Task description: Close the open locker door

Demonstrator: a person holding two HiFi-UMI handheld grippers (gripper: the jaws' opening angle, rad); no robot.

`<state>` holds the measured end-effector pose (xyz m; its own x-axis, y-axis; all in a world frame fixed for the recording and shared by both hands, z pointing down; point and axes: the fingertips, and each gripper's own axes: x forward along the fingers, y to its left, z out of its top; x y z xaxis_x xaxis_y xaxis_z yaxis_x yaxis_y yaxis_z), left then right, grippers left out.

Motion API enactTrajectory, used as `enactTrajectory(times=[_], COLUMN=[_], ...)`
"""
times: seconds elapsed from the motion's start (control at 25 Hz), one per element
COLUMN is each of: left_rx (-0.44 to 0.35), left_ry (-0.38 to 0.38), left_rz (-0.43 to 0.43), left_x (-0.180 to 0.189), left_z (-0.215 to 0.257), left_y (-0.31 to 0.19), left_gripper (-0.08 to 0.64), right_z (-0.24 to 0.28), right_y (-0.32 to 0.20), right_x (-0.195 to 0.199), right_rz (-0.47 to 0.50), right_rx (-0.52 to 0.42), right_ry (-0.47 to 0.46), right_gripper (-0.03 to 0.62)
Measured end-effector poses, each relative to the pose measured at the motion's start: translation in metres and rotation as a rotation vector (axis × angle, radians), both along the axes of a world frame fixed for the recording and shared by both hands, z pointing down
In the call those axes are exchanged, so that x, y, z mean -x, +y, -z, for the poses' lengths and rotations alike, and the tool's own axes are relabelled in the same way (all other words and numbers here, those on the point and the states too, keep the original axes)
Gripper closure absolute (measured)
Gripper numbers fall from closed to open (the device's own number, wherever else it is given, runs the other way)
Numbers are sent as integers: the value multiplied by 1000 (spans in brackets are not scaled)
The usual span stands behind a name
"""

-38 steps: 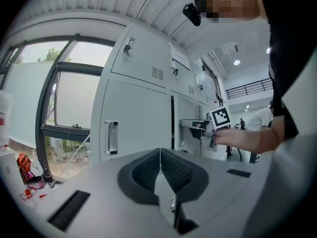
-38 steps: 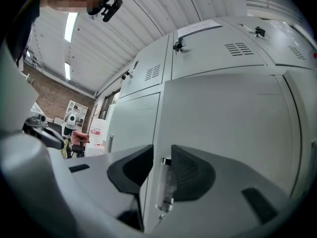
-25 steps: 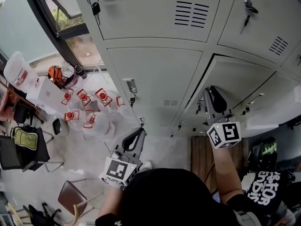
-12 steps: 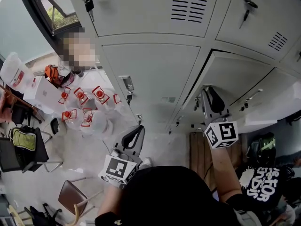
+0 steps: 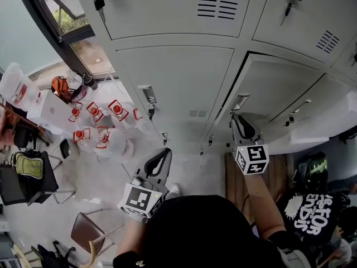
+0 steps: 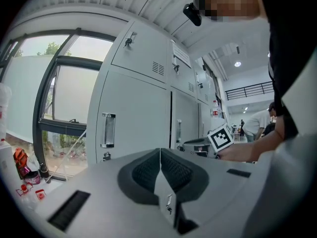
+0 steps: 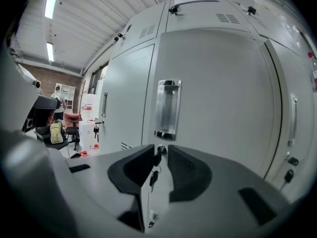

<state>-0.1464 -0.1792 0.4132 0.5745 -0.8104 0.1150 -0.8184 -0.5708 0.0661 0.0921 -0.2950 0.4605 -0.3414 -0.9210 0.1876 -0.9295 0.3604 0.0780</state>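
Note:
The grey locker door (image 5: 268, 88) in the middle row stands almost flush with the bank, with a dark seam along its left and top edges. Its recessed handle (image 5: 240, 102) shows just beyond my right gripper (image 5: 241, 127), which points at it. In the right gripper view the door (image 7: 223, 98) fills the frame. The handle (image 7: 167, 110) and a key in the lock (image 7: 158, 152) sit right ahead of the right gripper (image 7: 161, 150), whose jaws stand a narrow gap apart with nothing held. My left gripper (image 5: 158, 162) hangs low and clear of the lockers, its jaws shut (image 6: 159, 152) and empty.
Several water jugs with red caps (image 5: 95, 127) stand on the floor at the left, under a window (image 5: 72, 21). A chair (image 5: 89, 233) and a green backpack (image 5: 29, 163) are nearer me. Keys hang in other locker doors (image 5: 99, 3). A person in a black T-shirt (image 5: 309, 216) stands at the right.
My right gripper has drawn back and down from the door, uncovering its handle. The door now lies closer to the locker bank. The left gripper has barely moved.

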Motion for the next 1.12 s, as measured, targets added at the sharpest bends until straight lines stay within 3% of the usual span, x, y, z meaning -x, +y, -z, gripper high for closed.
enactTrajectory(times=[0.32, 0.68, 0.8, 0.88, 1.12], left_rx=[-1, -10, -19, -12, -18], left_ry=[-5, -4, -1, -2, -9], left_rz=[8, 10, 4, 6, 4], left_x=[4, 6, 4, 5, 4], left_z=[-3, -1, 3, 2, 2], left_y=[8, 13, 13, 14, 14], left_gripper=[537, 537, 537, 537, 537], right_z=[-18, -21, -23, -20, -17], right_y=[-1, 6, 6, 5, 1], right_x=[3, 12, 12, 12, 2], right_rz=[-8, -14, -18, -15, -27], right_rx=[53, -40, -38, -27, 70], right_ry=[-30, 341, 380, 299, -139], right_gripper=[535, 541, 541, 541, 549])
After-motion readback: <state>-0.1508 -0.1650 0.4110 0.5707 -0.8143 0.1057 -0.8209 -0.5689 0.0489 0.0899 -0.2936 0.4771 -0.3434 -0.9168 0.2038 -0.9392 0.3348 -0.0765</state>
